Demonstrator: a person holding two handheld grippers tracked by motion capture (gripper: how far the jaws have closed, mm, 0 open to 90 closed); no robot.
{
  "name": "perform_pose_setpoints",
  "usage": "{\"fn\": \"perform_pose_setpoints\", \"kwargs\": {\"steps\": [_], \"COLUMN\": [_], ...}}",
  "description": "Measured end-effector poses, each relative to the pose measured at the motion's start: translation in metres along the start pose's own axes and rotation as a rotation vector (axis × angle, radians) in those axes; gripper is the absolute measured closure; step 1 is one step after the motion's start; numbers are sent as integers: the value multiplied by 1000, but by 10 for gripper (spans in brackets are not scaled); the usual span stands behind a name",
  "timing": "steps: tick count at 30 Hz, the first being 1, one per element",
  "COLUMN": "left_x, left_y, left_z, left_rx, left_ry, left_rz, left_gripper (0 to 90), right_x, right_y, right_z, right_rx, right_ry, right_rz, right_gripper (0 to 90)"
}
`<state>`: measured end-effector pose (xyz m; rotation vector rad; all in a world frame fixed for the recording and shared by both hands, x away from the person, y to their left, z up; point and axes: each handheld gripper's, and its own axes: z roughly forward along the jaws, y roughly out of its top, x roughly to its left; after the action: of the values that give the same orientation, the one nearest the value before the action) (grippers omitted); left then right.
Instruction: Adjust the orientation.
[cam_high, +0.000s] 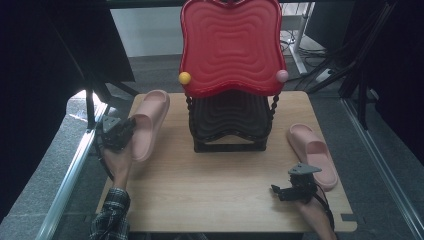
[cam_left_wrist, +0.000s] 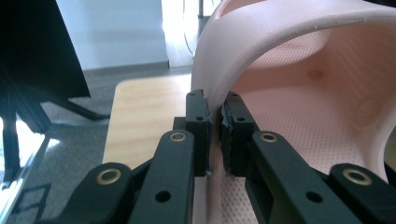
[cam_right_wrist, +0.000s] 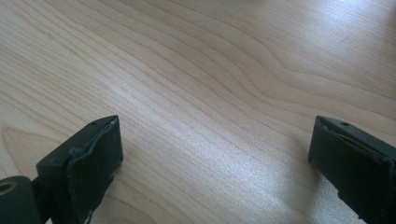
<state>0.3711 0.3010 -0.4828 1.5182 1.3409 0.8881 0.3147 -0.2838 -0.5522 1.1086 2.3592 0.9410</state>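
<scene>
Between the left hand-held gripper (cam_left_wrist: 215, 135) jaws (clamped tight) sits the slipper (cam_left_wrist: 299, 84) strap.

left hand-held gripper (cam_left_wrist: 215, 135) clamped, right hand-held gripper (cam_right_wrist: 215, 158) (jaws wide)

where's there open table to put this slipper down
Widest bare patch: the near middle of the table, between the left gripper holding the slipper and the right gripper. Crowded: the back centre, taken by the tiered rack, and the right edge by the other slipper.
</scene>
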Motion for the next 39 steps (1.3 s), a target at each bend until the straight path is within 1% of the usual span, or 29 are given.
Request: {"fn": "perform_pose_setpoints", "kwargs": {"steps": [4, 5, 6, 9, 12, 14, 16, 17, 21, 25, 31, 39], "left_x": [-3, -4, -4, -6, -8, -9, -13, -13, -18, -23, -32, -41], "left_y": [7, 10, 10, 16, 22, 27, 35, 35, 47, 61, 82, 109], "left_z": [-1, -2, -2, -3, -3, -2, -1, -1, 0, 0, -2, -6], "left_rx": [-48, -74, -74, -109, -141, -150, -168, -168, -192, -216, -254, -305], "left_ry": [13, 18, 18, 24, 18, 15, 24, 24, 36, 33, 33, 34], "left_rz": [3, -4, -4, -16, -35, -47, -38, -38, -41, -47, -41, -74], "left_gripper": [830, 830, 830, 830, 830, 830, 831, 830, 831, 831, 830, 830], "right_x": [0, 0, 0, 0, 0, 0, 0, 0, 0, 0, 0, 0], "right_y": [0, 0, 0, 0, 0, 0, 0, 0, 0, 0, 0, 0], "right_z": [0, 0, 0, 0, 0, 0, 0, 0, 0, 0, 0, 0], "right_rx": [0, 0, 0, 0, 1, 0, 0, 0, 0, 1, 0, -1], "right_ry": [0, 0, 0, 0, 0, 0, 0, 0, 1, 1, 0, -1], "right_rz": [-1, -2, -2, 0, 0, 0, 0, 0, 0, 0, -2, -4], "right_gripper": [30, 29, 29, 29, 29, 30, 30, 30, 29, 29, 30, 30]}}
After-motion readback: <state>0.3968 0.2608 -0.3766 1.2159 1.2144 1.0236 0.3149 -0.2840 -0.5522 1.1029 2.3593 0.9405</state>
